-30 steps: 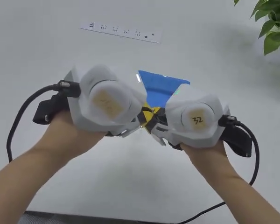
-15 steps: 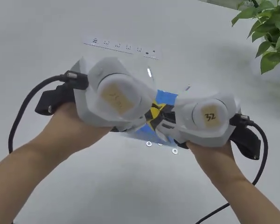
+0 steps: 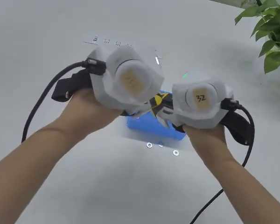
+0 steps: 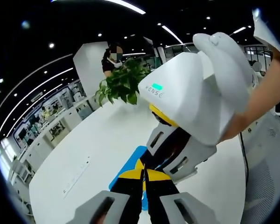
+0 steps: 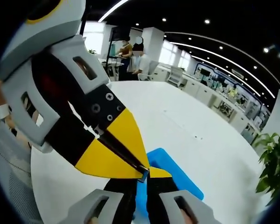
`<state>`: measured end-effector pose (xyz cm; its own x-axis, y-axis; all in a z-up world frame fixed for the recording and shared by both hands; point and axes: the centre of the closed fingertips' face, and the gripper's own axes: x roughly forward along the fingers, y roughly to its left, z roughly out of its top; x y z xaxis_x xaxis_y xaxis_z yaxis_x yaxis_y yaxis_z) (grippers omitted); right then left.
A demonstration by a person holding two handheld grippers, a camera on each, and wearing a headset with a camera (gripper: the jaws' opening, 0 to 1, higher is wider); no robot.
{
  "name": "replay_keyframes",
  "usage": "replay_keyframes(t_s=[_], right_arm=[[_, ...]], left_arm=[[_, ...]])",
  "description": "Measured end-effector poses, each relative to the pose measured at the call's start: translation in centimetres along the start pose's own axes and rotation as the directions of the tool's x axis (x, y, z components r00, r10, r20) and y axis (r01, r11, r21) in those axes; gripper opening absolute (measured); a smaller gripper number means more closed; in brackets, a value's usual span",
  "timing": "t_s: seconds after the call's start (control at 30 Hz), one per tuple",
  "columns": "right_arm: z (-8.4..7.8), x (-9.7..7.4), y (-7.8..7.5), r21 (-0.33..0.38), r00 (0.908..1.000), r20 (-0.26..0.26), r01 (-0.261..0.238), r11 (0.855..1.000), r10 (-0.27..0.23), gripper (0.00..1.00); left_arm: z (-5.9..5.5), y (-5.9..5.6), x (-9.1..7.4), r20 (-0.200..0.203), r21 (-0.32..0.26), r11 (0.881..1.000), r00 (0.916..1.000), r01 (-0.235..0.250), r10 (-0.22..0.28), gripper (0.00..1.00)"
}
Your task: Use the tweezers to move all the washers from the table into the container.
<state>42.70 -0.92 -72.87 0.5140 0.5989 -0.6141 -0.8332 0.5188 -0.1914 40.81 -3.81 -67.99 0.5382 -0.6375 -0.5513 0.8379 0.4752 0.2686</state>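
Counts three small silver ring washers (image 3: 161,145) on the white table (image 3: 130,186), close together, just in front of the blue rectangular plastic container (image 3: 151,126) and apart from it. Cannot see into the container past the grippers in the head view, so cannot vouch for any washer already inside. Holds the left gripper (image 4: 144,182) and the right gripper (image 5: 141,186) tip to tip in the air above the container, well clear of the washers. Shows the left jaws pressed together, yellow tips against the right gripper's tips. Leaves a thin slit between the right jaws; cannot tell of anything pinched there, nor of tweezers in hand. Looks, on this evidence, like an early or middle stage: at least three washers left to lift and drop in, none yet approached.
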Motion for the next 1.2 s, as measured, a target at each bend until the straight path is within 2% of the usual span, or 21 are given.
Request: replay_keyframes(t_s=[0.17,0.57,0.87,0.9,0.97,1.2], right_arm=[[-1.6,1.7,-0.3,0.005,0.9984,-0.05,-0.026,1.0,0.027,0.03],[-3.0,3.5,0.3,-0.001,0.9932,-0.097,-0.065,0.998,0.064,0.03],[-2.8,3.3,0.2,0.01,0.994,-0.09,-0.061,0.998,0.062,0.04],[-2.6,3.1,0.1,0.003,0.9953,-0.085,-0.045,0.999,0.045,0.04],[-2.1,2.7,0.1,-0.022,0.9967,-0.074,-0.034,0.999,0.033,0.05],[-0.5,0.6,0.6,-0.044,0.9997,-0.021,-0.01,0.999,0.009,0.05]], left_arm=[[-1.3,0.1,1.5,-0.027,-0.011,1.0,0.9996,0.007,-0.007,0.0],[-3.4,0.1,2.7,-0.082,-0.025,0.999,0.9961,0.032,-0.034,0.0],[-3.2,0.1,2.5,-0.076,-0.025,0.999,0.9966,0.031,-0.033,0.0],[-3.1,0.0,2.4,-0.074,-0.021,0.999,0.9968,0.029,-0.031,0.0],[-2.6,0.1,2.0,-0.063,-0.011,1.0,0.9977,0.022,-0.022,0.0],[-1.0,-0.3,-0.3,-0.031,0.002,1.0,0.9995,0.002,-0.002,0.0]])
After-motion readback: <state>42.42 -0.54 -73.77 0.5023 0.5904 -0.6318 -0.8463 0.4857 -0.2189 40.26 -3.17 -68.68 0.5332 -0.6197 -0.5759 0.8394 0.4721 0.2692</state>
